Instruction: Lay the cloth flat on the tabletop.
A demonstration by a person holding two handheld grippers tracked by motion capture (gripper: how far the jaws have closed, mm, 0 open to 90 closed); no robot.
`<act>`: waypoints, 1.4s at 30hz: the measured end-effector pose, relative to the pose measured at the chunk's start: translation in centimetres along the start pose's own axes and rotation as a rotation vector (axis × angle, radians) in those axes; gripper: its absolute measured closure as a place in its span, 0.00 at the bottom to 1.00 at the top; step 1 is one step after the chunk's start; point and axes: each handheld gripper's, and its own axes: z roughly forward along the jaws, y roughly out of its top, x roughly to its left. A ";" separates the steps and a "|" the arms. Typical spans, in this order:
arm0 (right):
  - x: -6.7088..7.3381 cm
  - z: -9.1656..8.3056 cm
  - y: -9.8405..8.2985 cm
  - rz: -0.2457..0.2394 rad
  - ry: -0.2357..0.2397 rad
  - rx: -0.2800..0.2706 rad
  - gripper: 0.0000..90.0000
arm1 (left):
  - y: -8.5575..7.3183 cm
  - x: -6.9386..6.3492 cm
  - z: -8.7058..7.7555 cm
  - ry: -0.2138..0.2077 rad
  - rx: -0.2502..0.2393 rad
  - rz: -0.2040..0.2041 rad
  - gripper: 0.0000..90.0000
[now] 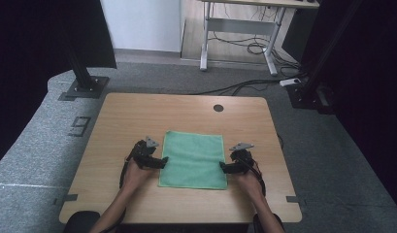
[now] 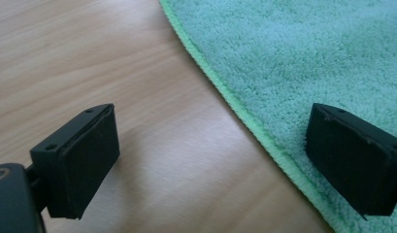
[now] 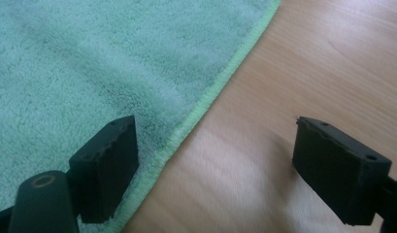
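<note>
One green cloth [image 1: 193, 160], flat, fluffy, with a stitched hem.

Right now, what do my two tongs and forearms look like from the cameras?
Both tongs are black. The left tongs and right tongs each carry a grey three-cornered plate on top and trail a dark cable along the forearm. Up close, each has two blocky black jaws with flat pads and small screw holes. The forearms are bare, no sleeves in view.

A cloth [image 1: 193, 160] is lying flat on the near middle of the table [image 1: 138, 111]. The left gripper [image 1: 163, 162] is sitting at its left edge and the right gripper [image 1: 223, 168] at its right edge, each straddling the hem. A desk [image 1: 244, 29] is standing behind, across the floor.
</note>
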 end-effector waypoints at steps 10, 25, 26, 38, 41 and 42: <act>-0.5 2.0 1.8 0.026 0.008 -0.010 0.16 | 0.4 2.1 0.8 -0.014 0.015 -0.038 0.01; -0.2 1.4 2.0 0.006 0.027 -0.018 0.18 | 0.8 1.1 -0.8 -0.054 -0.023 -0.008 0.03; -0.1 1.2 1.9 0.004 0.030 -0.020 0.17 | 0.8 1.0 -1.1 -0.067 -0.023 -0.002 0.03; 0.0 -2.1 1.5 -0.023 0.058 -0.058 0.12 | -0.4 -0.4 -5.3 -0.116 -0.041 0.062 0.00; 0.1 -2.9 1.3 -0.031 0.059 -0.056 0.06 | -0.9 -0.7 -6.1 -0.114 -0.041 0.073 0.00; 0.2 -3.4 1.1 -0.042 0.059 -0.053 0.02 | -1.1 -0.7 -6.4 -0.114 -0.042 0.074 0.00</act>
